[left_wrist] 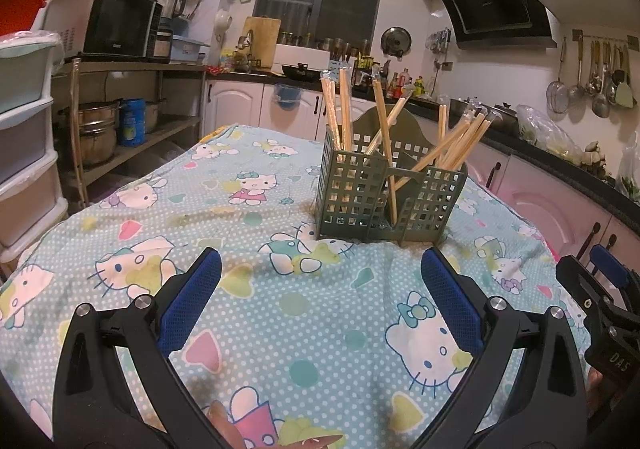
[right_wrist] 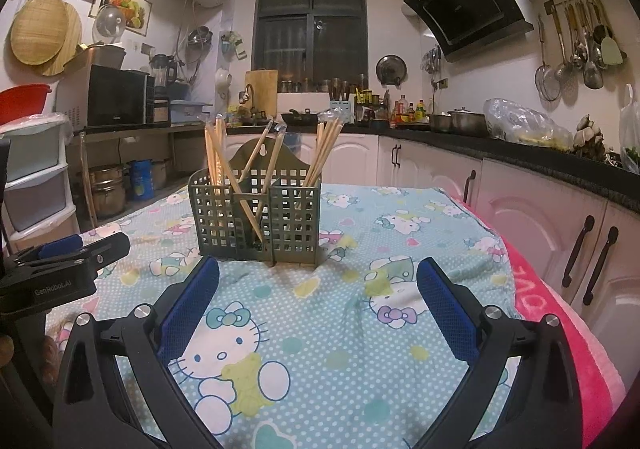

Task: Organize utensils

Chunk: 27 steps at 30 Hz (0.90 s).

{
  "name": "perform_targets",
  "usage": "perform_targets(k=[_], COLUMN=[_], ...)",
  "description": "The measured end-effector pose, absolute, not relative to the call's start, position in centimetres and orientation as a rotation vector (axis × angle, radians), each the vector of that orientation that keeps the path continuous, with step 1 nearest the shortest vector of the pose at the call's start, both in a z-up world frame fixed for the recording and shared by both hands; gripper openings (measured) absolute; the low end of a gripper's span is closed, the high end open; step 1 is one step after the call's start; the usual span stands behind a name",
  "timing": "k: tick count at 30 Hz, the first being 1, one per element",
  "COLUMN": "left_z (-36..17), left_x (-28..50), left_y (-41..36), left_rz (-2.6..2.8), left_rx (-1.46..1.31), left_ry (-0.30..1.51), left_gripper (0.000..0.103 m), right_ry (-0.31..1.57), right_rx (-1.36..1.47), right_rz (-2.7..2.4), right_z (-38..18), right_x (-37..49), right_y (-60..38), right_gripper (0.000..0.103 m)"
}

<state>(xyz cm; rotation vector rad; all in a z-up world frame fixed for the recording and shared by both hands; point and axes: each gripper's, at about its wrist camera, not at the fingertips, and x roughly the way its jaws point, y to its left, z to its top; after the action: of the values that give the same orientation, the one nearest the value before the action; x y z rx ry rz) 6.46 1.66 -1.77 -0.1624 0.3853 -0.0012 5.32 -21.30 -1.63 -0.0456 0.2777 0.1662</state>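
Observation:
A green lattice utensil holder (left_wrist: pixel 362 197) stands on the table with several wooden chopsticks (left_wrist: pixel 384 121) upright or leaning in its compartments. It also shows in the right wrist view (right_wrist: pixel 256 217), as do the chopsticks (right_wrist: pixel 218 157). My left gripper (left_wrist: pixel 320 269) is open and empty, a short way in front of the holder. My right gripper (right_wrist: pixel 318 277) is open and empty, also just in front of the holder. The right gripper shows at the right edge of the left wrist view (left_wrist: pixel 600 289); the left gripper shows at the left edge of the right wrist view (right_wrist: pixel 68 257).
The table is covered with a blue Hello Kitty cloth (left_wrist: pixel 248 217) and a pink towel (right_wrist: pixel 568 313) along its right edge. Kitchen counters and cabinets (right_wrist: pixel 520 185) run behind and to the right. A shelf with pots (left_wrist: pixel 104 129) and plastic drawers (left_wrist: pixel 24 137) stand at the left.

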Motion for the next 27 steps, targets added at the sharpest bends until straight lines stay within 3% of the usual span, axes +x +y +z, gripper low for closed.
perform_targets(k=[27], left_z=[-1.57], left_x=[6.46], left_y=[1.73], left_rz=[0.005], left_rx=[-0.161], left_ry=[0.383], left_gripper=[0.091], right_ry=[0.29], right_rx=[-0.041], right_rz=[0.174], right_z=[-1.86], right_x=[5.23], right_y=[-21.16], right_gripper=[0.096])
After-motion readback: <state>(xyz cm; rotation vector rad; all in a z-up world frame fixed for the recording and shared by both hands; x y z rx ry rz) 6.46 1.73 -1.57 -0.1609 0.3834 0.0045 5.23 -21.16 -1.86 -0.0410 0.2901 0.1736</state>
